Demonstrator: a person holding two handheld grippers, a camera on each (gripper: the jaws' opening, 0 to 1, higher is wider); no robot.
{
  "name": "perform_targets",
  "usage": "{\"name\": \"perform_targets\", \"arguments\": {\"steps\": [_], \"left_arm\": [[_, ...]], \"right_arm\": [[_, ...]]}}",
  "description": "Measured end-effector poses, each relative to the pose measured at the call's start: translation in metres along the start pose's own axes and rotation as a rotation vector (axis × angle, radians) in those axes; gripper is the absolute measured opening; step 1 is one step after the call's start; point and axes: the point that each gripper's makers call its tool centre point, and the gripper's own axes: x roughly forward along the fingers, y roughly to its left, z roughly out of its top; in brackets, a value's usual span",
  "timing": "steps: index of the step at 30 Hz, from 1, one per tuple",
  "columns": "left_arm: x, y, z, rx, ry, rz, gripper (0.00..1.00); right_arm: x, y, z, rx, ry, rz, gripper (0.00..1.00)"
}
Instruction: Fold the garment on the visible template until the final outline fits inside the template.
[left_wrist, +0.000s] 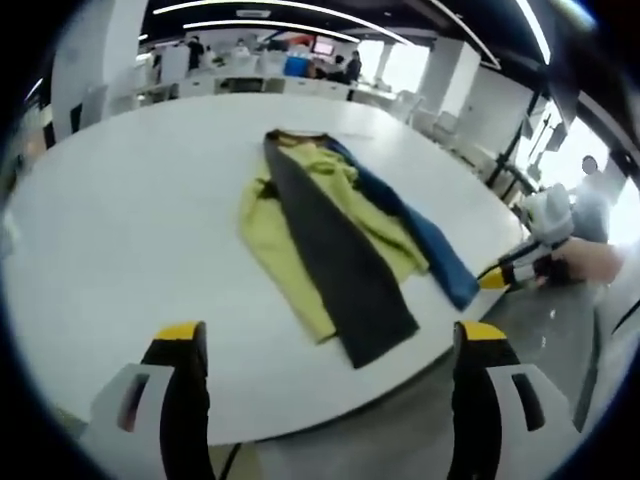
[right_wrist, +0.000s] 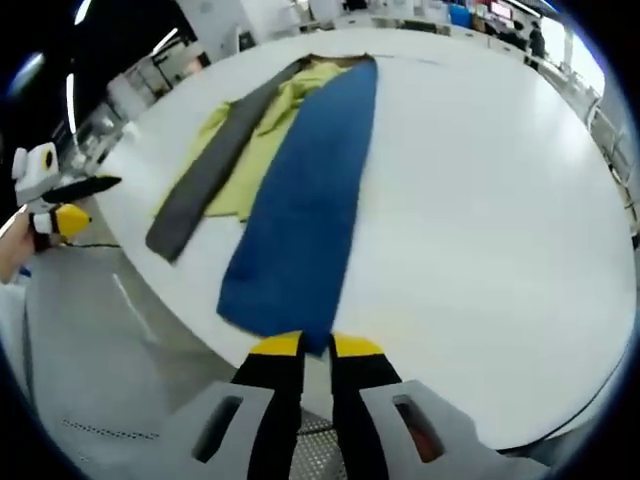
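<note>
A garment (left_wrist: 330, 205) of yellow-green, dark grey and blue cloth lies spread lengthwise on a white round table (left_wrist: 140, 230). Its dark grey strip (right_wrist: 205, 170) and blue strip (right_wrist: 305, 200) both reach the near table edge. My right gripper (right_wrist: 315, 347) is shut on the near end of the blue strip at the table edge. It also appears at the right of the left gripper view, the right gripper (left_wrist: 497, 277) held by a hand. My left gripper (left_wrist: 330, 335) hangs open before the table edge, short of the grey strip's end, with nothing between its jaws. The left gripper (right_wrist: 82, 202) also appears far left in the right gripper view.
Grey floor (right_wrist: 110, 340) lies below the table edge. Desks, screens and people (left_wrist: 350, 68) fill the far end of the room. A person (left_wrist: 590, 200) stands at the right by bright windows. A wide bare stretch of table (right_wrist: 480, 200) lies right of the blue strip.
</note>
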Motion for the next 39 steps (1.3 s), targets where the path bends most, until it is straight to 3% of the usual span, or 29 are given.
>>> {"name": "perform_targets", "arguments": {"steps": [7, 11, 16, 24, 39], "left_arm": [[0.000, -0.002, 0.000, 0.005, 0.000, -0.012, 0.98], [0.000, -0.002, 0.000, 0.005, -0.001, -0.013, 0.97], [-0.001, 0.000, 0.001, -0.010, -0.008, -0.012, 0.97], [-0.001, 0.002, 0.002, -0.025, -0.016, -0.004, 0.97], [0.000, 0.001, 0.001, -0.025, -0.007, -0.007, 0.97]], "right_arm": [[-0.003, -0.002, 0.003, 0.011, -0.016, -0.010, 0.02], [-0.012, -0.004, 0.011, -0.018, -0.059, -0.021, 0.02], [-0.037, -0.033, 0.014, -0.233, -0.022, -0.119, 0.02], [-0.080, -0.081, 0.036, -0.184, -0.051, -0.192, 0.02], [-0.112, -0.126, 0.058, -0.221, -0.060, -0.274, 0.02]]}}
